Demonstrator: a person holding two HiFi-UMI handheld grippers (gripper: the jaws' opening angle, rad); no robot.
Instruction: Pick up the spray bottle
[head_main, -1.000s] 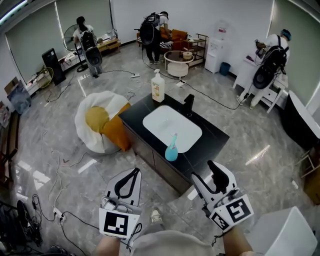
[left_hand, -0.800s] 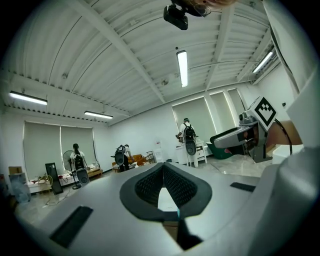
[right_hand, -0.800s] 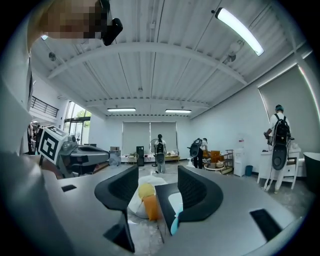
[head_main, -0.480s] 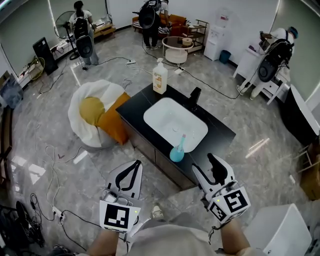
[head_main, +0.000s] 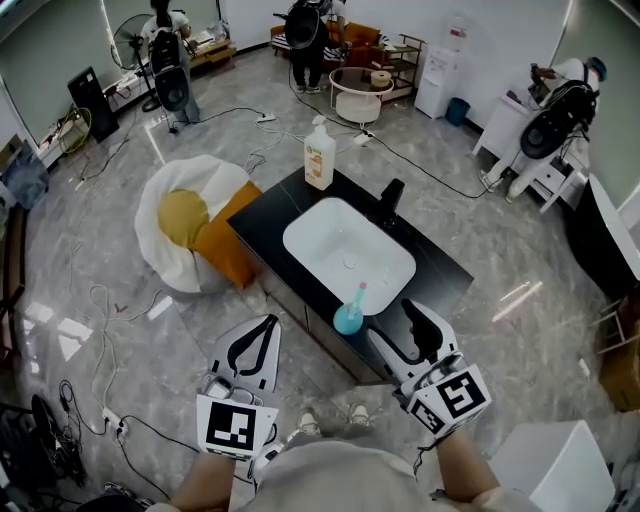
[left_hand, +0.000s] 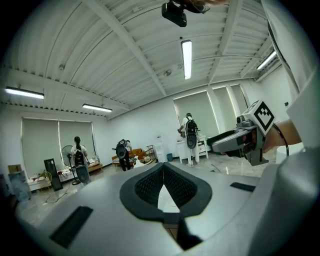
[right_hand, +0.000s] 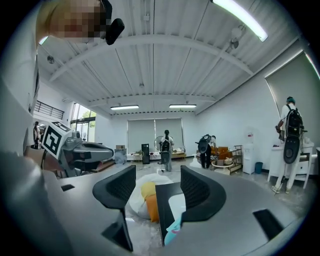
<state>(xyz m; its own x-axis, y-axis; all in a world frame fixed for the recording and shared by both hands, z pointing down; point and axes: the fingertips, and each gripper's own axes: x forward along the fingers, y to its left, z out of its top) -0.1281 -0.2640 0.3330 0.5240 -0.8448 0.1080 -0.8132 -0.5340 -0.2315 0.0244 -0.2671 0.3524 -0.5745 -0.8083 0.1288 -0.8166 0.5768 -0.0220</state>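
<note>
The spray bottle (head_main: 346, 318) is teal with a pink nozzle and stands upright on the front edge of the black counter (head_main: 440, 268), beside the white sink (head_main: 345, 252). My right gripper (head_main: 392, 322) hovers just right of the bottle, apart from it. Its jaws are opening and nothing is pressed between them. In the right gripper view (right_hand: 157, 176) the bottle's teal body (right_hand: 172, 233) peeks out low between the fingers. My left gripper (head_main: 268, 324) hangs over the floor in front of the counter with its tips touching, empty, and looks shut in its own view (left_hand: 163, 167).
A soap pump bottle (head_main: 319, 158) stands at the counter's far corner and a black faucet (head_main: 391, 201) behind the sink. A white beanbag with orange cushions (head_main: 196, 232) lies left of the counter. Cables (head_main: 95, 310) trail over the floor. Several people stand far off.
Both grippers have come forward and lower towards the counter. The right gripper now sits close beside the spray bottle with its jaws a little wider.
</note>
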